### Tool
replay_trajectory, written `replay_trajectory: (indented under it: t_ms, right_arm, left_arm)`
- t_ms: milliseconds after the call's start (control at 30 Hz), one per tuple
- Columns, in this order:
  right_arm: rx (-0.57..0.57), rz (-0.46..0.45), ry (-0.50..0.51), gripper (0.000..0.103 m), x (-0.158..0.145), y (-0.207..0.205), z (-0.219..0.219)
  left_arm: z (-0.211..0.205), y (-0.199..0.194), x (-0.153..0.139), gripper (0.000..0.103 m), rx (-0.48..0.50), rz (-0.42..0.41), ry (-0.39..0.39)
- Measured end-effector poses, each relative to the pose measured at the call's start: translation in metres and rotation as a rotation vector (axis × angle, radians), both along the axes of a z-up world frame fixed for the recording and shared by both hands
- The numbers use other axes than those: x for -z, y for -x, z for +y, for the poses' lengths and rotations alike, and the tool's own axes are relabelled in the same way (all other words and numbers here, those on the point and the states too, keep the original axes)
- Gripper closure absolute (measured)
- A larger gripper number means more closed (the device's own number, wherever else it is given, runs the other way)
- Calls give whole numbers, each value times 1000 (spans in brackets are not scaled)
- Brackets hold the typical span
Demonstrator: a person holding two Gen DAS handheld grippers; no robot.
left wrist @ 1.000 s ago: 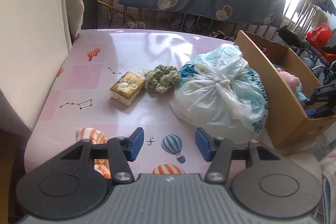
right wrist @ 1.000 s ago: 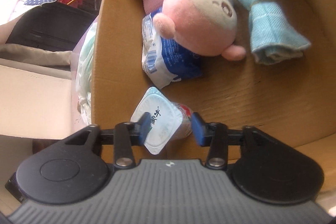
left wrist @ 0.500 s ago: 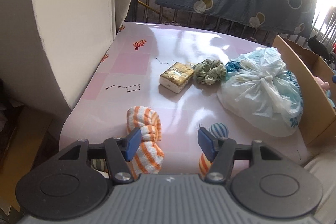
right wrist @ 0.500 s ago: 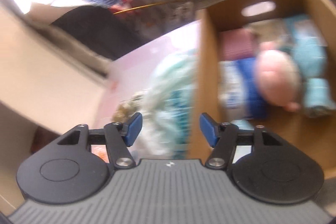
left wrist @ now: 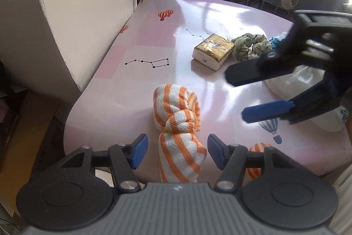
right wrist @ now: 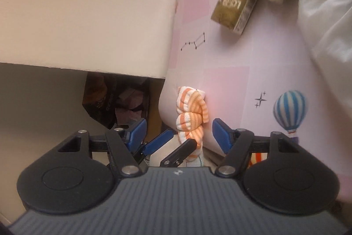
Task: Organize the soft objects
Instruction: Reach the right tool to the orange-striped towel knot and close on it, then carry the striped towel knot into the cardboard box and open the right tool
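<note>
Bulging beside the scrunchie [left wrist: 252,45], a tied plastic bag [left wrist: 308,78].

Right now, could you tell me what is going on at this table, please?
A person is tidying soft things with two handheld grippers. The left gripper straddles the near end of a knotted orange-striped towel on the pink table, jaws open and not yet pressing. The right gripper, empty with jaws just opened, reaches in from the right. A gold tissue pack, green scrunchie and white plastic bag wait behind.

Knotted orange-and-white striped towel [left wrist: 178,122] lies near the table's [left wrist: 136,89] edge.
</note>
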State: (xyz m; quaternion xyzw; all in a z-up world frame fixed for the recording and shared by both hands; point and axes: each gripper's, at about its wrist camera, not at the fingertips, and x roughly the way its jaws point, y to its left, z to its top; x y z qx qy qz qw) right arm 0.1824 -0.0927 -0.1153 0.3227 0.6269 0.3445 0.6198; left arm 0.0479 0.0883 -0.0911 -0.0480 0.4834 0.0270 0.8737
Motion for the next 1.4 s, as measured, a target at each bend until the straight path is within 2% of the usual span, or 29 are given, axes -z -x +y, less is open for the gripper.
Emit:
replay_trajectory:
  t_ms: [100,167,267,367,633,767,900,1067,1200,1400]
  right_arm:
    - [-14,48,28,37,23,-2,25]
    - [-25,55,49,37,32,-3,36]
    - [-31,61,56,39,41,-5,46]
    - [-31,62,54,40,42,-6,52]
    - [-28,41,53,53,39,-3,50]
    - [-15,26,30,60,27,5,35]
    - [12,-11,0,61,7,13,14]
    - [68,-67,-33,62,-23,21,-22]
    - [137,-123,-51,62,-49,30,-62]
    - [271,-220,-61,62,-90,43,-143]
  left_arm:
    - [0,-6,5,44,9,11,8]
    - [-2,-10,9,46,19,18,-6]
    - [-4,-12,15,52,32,35,23]
    - [-9,-11,16,55,37,20,10]
    - [-17,-2,-5,57,59,-24,48]
    - [-29,4,-25,57,94,-68,62]
    - [-49,10,-45,57,134,-110,39]
    - [-73,10,-71,57,200,-163,55]
    - [-105,8,-90,57,278,-211,58]
    - [-176,-6,-119,57,426,-276,76]
